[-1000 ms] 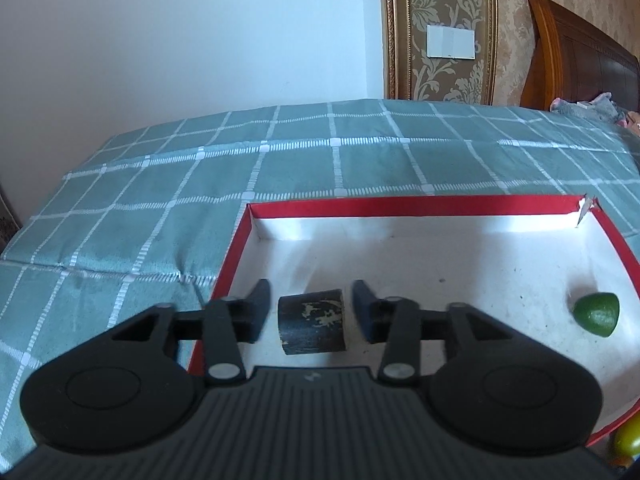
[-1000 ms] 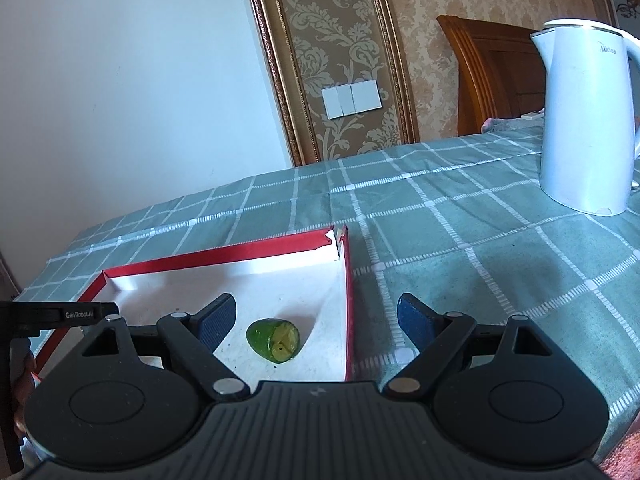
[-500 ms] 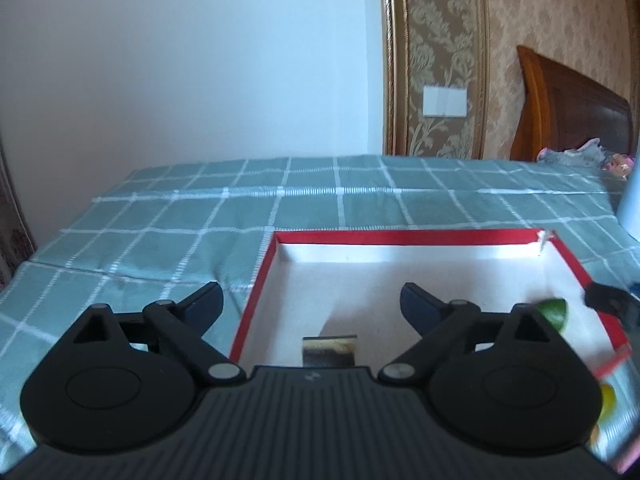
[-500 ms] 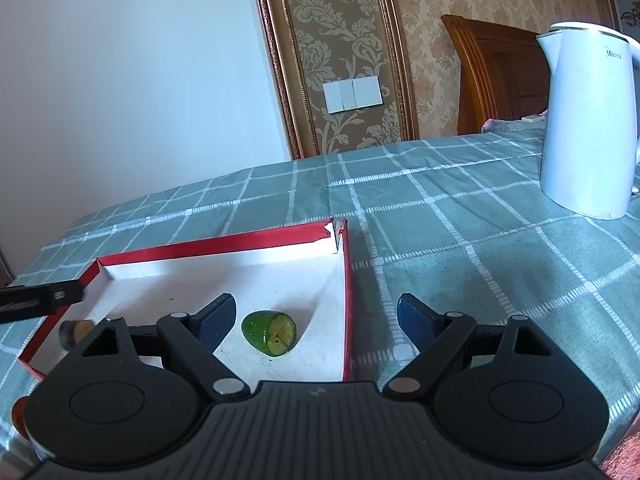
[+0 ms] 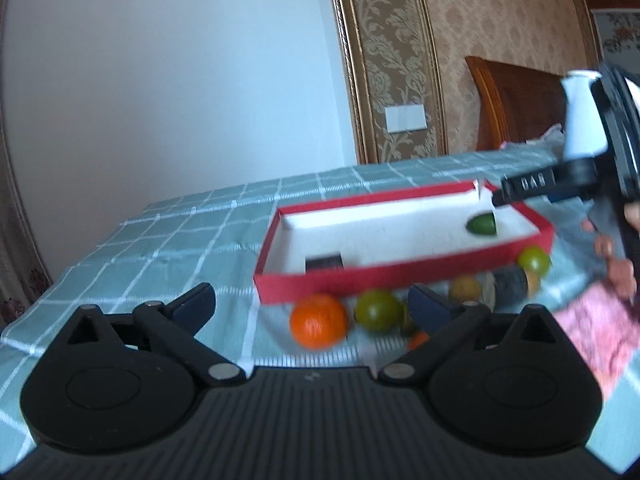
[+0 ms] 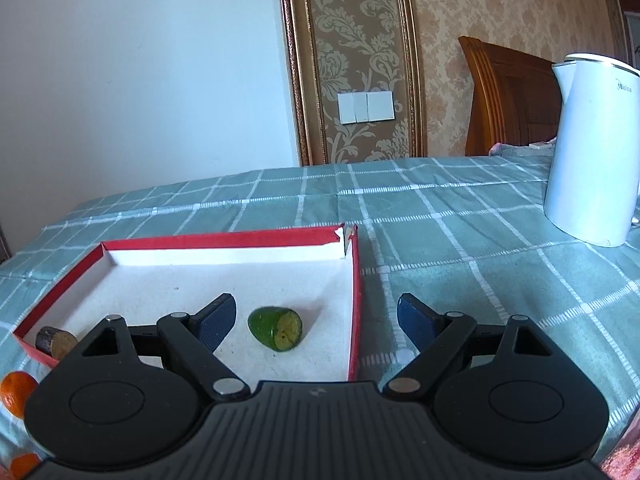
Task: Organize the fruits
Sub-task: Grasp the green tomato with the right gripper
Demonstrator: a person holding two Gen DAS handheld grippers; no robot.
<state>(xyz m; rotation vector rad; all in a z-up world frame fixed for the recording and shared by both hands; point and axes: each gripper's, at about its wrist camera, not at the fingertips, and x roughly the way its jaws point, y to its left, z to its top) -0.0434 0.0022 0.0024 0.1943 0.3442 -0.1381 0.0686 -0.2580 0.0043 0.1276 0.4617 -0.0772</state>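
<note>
A red box [image 5: 404,270] with a white inside lies on the checked cloth. In it are a dark cylinder piece [image 5: 324,261] at the near left and a green fruit half [image 5: 482,224] at the far right. Before the box lie an orange [image 5: 319,321], a green ball [image 5: 378,311] and several more fruits. My left gripper [image 5: 312,304] hangs back from the box, its jaws opening, nothing between the pads. My right gripper [image 6: 316,320] stands open over the box [image 6: 356,280], the green fruit half [image 6: 276,328] between its fingers, untouched. The dark cylinder piece [image 6: 56,342] sits at the left corner.
A white kettle [image 6: 592,152] stands on the cloth at the far right. A second dark cylinder [image 5: 510,282] and a pale green ball [image 5: 534,262] lie by the box's near right corner. A person's fingers [image 5: 612,256] show at the right edge. A wooden headboard [image 6: 508,96] stands behind.
My left gripper let go of the dark cylinder piece in the box, opened wide and drew back out of the box, so the fruits in front came into view. The right gripper stayed put.
</note>
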